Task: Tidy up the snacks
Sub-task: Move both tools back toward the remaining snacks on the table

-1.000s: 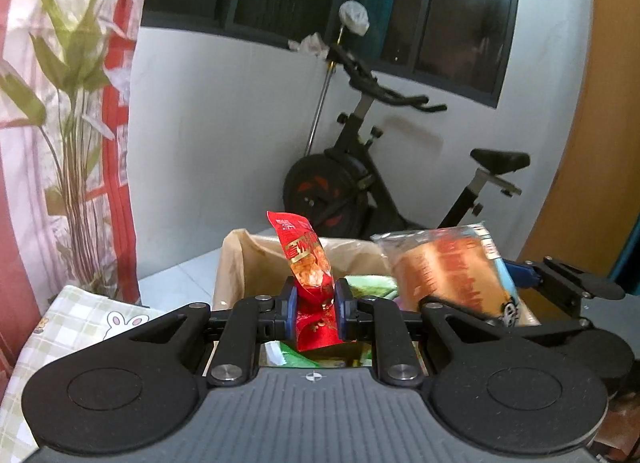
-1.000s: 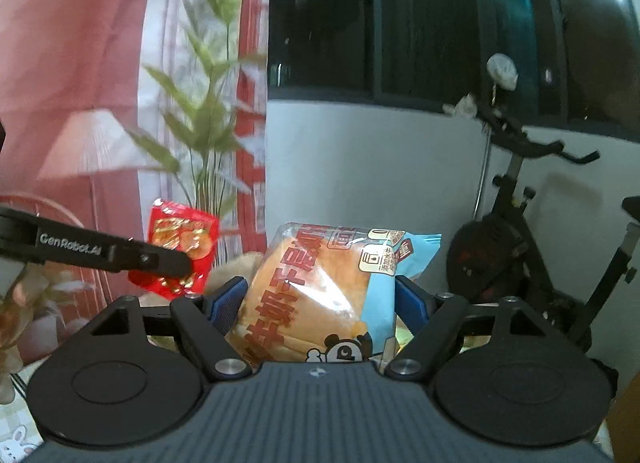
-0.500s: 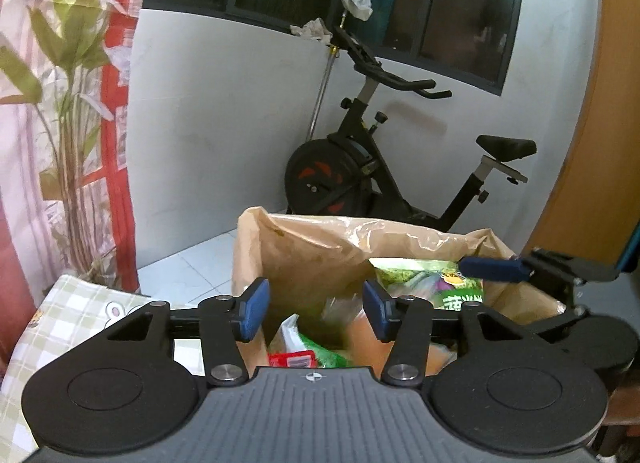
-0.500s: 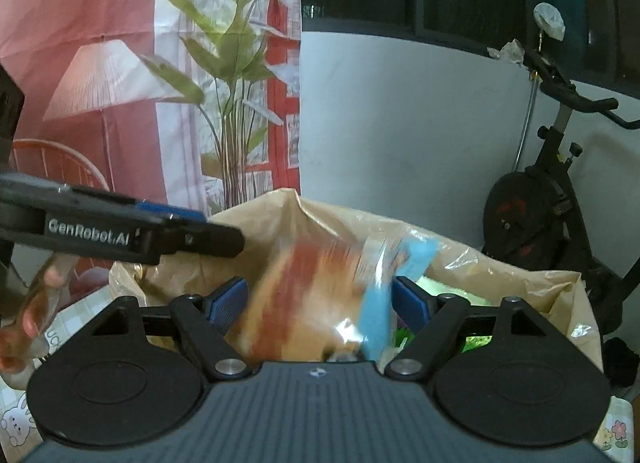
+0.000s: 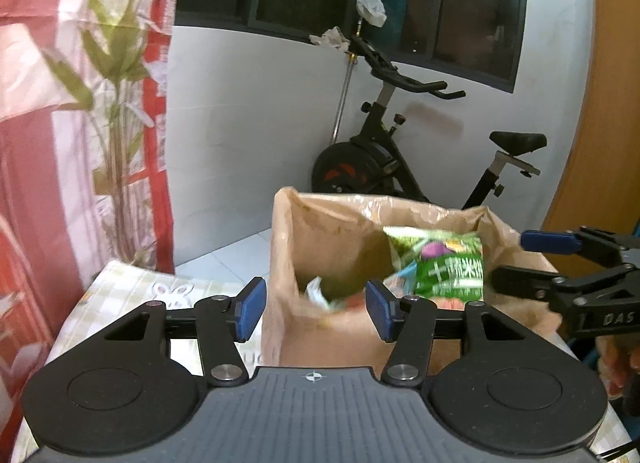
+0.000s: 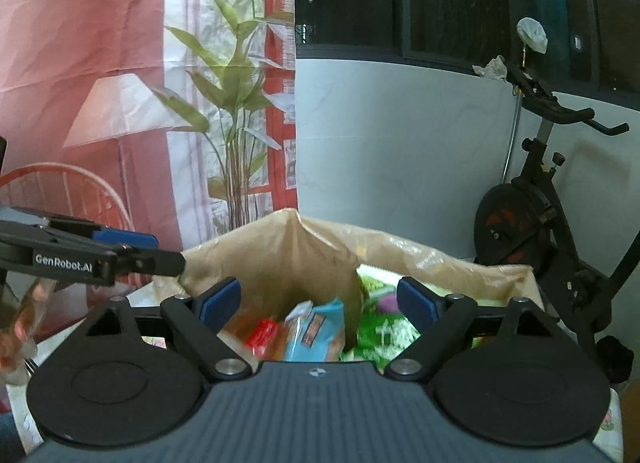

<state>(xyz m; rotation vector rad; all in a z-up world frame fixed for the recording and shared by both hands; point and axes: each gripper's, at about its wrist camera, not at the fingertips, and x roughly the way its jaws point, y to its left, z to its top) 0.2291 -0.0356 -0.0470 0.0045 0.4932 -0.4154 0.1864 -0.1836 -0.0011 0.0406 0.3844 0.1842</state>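
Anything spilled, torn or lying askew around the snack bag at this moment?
Nothing stands out. The brown paper bag stands upright and open, with the green packet, the bread packet and a red packet lying loosely inside. Nothing shows spilled beside it. The left gripper and right gripper are open and empty.

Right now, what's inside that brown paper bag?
The brown paper bag holds a green snack packet, a blue-edged bread packet and a red packet. Anything beneath them is covered.
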